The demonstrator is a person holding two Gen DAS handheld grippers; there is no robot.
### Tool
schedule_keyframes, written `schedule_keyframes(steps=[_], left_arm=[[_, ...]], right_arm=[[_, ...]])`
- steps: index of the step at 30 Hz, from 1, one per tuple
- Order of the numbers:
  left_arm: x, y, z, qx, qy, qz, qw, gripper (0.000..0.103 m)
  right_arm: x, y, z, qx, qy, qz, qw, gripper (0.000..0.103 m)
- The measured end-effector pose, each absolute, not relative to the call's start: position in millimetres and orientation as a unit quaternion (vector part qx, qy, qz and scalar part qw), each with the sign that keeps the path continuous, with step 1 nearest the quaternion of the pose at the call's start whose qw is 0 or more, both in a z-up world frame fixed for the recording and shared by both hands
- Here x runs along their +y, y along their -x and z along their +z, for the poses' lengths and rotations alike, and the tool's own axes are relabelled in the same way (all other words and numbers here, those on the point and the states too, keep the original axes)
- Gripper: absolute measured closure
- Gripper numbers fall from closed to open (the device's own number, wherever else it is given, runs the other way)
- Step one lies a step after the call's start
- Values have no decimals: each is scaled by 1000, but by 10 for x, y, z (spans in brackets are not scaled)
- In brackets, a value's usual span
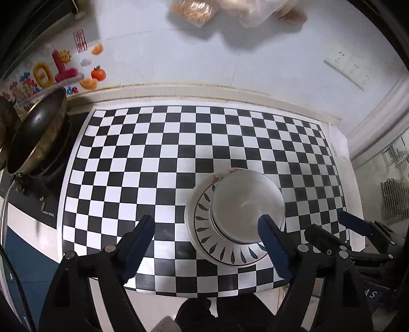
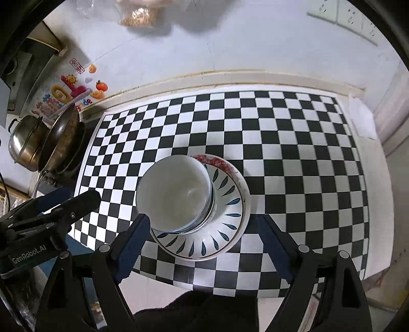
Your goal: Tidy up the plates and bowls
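Observation:
A stack of white bowls [image 1: 246,201] [image 2: 176,190] sits on a blue-leaf plate [image 1: 204,226] [image 2: 225,219], which lies on a red-flowered plate [image 2: 217,160], all on the checkered mat [image 1: 153,158] [image 2: 294,153]. My left gripper [image 1: 207,229] is open and empty, above the mat's front edge, left of the stack, its right finger overlapping the bowl rim in view. My right gripper [image 2: 202,229] is open and empty, just in front of the stack. The right gripper also shows in the left wrist view [image 1: 358,229], and the left gripper in the right wrist view [image 2: 64,201].
A dark wok [image 1: 35,132] [image 2: 61,138] and a steel lidded pot [image 2: 24,140] stand on the stove at the left. The wall with stickers [image 1: 61,69] and a power socket [image 1: 347,66] is behind. Bagged food [image 1: 194,10] hangs above.

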State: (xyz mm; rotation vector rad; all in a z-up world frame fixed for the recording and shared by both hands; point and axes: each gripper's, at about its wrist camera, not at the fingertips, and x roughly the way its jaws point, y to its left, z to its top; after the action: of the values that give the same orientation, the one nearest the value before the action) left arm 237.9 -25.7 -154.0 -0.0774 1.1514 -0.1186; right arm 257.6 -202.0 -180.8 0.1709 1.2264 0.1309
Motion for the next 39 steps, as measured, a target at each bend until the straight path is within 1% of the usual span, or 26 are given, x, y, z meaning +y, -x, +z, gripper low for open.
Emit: schedule_keyframes(steps=[7, 12, 20, 31, 39], left_arm=[[-215, -2120, -1379, 524, 12, -58, 849, 21], [-172, -1809, -1062, 488, 5, -52, 871, 21], [-105, -1103, -458, 423, 8, -45, 905, 21], [-68, -21, -68, 394, 20, -17, 919, 21], [-93, 569, 92, 380, 24, -9, 925, 21]], right_arm=[[-1951, -2293, -1571, 548, -79, 32, 832, 13], [-1927, -1991, -1271, 520, -81, 22, 850, 13], [-1939, -1157, -474, 438, -65, 11, 897, 13], [-1896, 50, 260, 370, -31, 33, 928, 12], [-1899, 701, 437, 362, -18, 52, 931, 11]])
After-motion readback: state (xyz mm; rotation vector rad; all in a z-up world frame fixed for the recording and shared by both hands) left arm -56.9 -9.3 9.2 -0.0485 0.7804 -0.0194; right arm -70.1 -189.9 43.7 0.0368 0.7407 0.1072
